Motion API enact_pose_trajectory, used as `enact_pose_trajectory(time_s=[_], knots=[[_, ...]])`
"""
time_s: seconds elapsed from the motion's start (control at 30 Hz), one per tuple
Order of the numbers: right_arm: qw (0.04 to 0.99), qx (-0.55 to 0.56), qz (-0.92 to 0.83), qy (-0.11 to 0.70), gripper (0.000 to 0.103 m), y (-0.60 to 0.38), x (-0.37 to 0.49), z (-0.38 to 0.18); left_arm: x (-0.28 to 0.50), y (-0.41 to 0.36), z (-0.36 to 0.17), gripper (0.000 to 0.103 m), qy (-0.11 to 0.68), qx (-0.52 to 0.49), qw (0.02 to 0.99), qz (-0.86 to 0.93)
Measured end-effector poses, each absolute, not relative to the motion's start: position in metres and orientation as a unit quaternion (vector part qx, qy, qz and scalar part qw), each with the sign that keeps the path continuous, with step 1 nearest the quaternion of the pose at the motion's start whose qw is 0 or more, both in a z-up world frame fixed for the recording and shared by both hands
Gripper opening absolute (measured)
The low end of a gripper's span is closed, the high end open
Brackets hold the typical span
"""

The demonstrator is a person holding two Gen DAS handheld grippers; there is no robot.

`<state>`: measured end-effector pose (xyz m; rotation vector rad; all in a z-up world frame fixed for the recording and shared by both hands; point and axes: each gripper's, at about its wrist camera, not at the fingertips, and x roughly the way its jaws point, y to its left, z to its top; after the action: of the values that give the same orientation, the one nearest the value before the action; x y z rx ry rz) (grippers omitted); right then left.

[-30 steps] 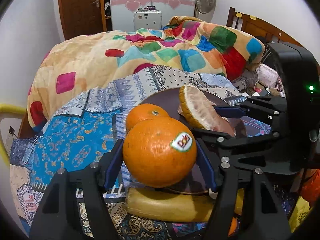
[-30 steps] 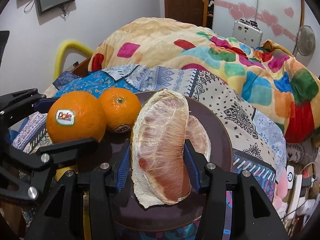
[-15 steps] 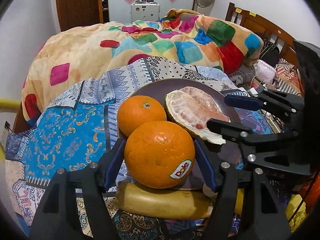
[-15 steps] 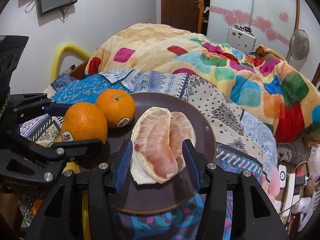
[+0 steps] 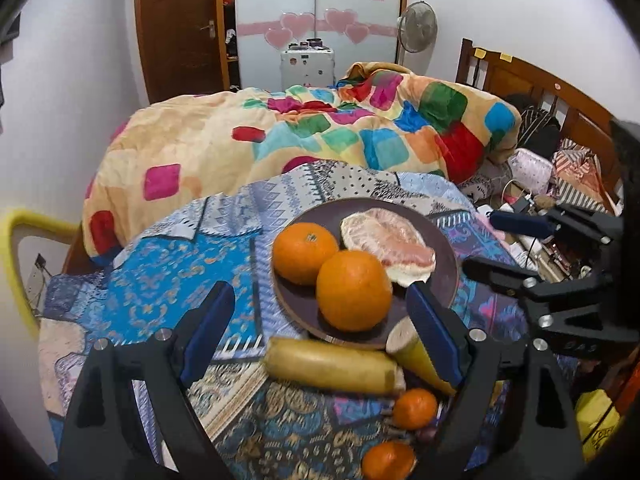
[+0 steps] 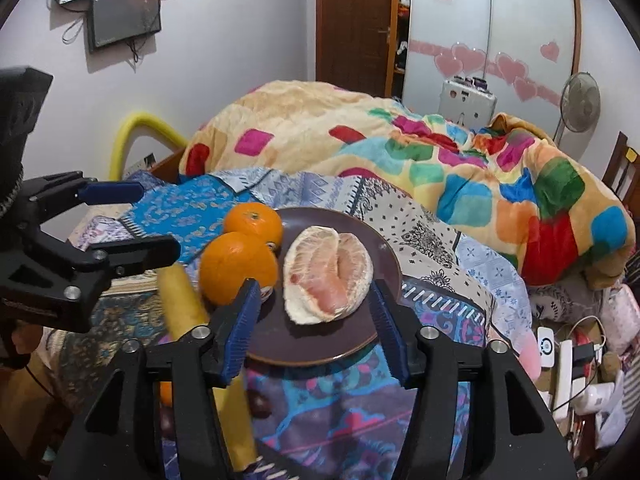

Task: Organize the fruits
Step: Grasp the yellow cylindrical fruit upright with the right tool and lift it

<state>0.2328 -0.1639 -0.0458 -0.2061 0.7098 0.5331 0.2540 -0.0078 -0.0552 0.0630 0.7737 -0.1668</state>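
A dark brown plate [image 5: 447, 254] [image 6: 384, 256] lies on the patterned bedspread. On it sit a near orange [image 5: 354, 290] [image 6: 238, 268], a far orange [image 5: 305, 253] [image 6: 253, 222] and peeled pomelo segments [image 5: 390, 240] [image 6: 328, 276]. My left gripper [image 5: 318, 330] is open and empty, pulled back from the near orange. My right gripper [image 6: 316, 328] is open and empty, just short of the pomelo. Two bananas [image 5: 332, 366] [image 6: 180, 300] lie beside the plate's near edge.
Two small tangerines [image 5: 415, 408] lie on the cloth below the bananas. A colourful checked blanket [image 5: 320, 136] is heaped behind the plate. Cables and clutter [image 6: 568, 356] lie to the right. A yellow rail [image 6: 136, 128] and a wooden headboard [image 5: 532, 84] border the bed.
Both grippers opened and drew back. The left let go of the near orange onto the plate. The right had released the pomelo half a second ago and now sits further back.
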Motion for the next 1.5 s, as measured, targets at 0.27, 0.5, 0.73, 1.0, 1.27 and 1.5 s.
enact_pose_trajectory(time_s=[0.27, 0.5, 0.73, 1.0, 1.27, 1.5], knots=[[0.897, -0.102, 0.275, 0.329, 0.054, -0.157, 0.195, -0.043, 0.223, 0.005, -0.067, 0.088, 0.389, 0.024, 0.919, -0.068], [0.887, -0.098, 0.288, 0.348, 0.054, -0.150, 0.185, -0.065, 0.205, 0.009, -0.086, 0.088, 0.407, 0.032, 0.911, -0.062], [0.872, -0.094, 0.290, 0.383, 0.054, -0.144, 0.191, -0.096, 0.203, 0.013, -0.107, 0.088, 0.421, 0.032, 0.904, -0.061], [0.862, -0.081, 0.298, 0.402, 0.049, -0.145, 0.199, -0.107, 0.208, 0.013, -0.118, 0.088, 0.428, 0.022, 0.902, -0.059], [0.860, -0.082, 0.303, 0.403, 0.034, -0.143, 0.188, -0.106, 0.197, 0.005, -0.111, 0.088, 0.422, 0.020, 0.904, -0.062], [0.872, -0.060, 0.294, 0.387, 0.034, -0.169, 0.166, -0.088, 0.181, -0.006, -0.105, 0.088, 0.422, 0.020, 0.904, -0.066]])
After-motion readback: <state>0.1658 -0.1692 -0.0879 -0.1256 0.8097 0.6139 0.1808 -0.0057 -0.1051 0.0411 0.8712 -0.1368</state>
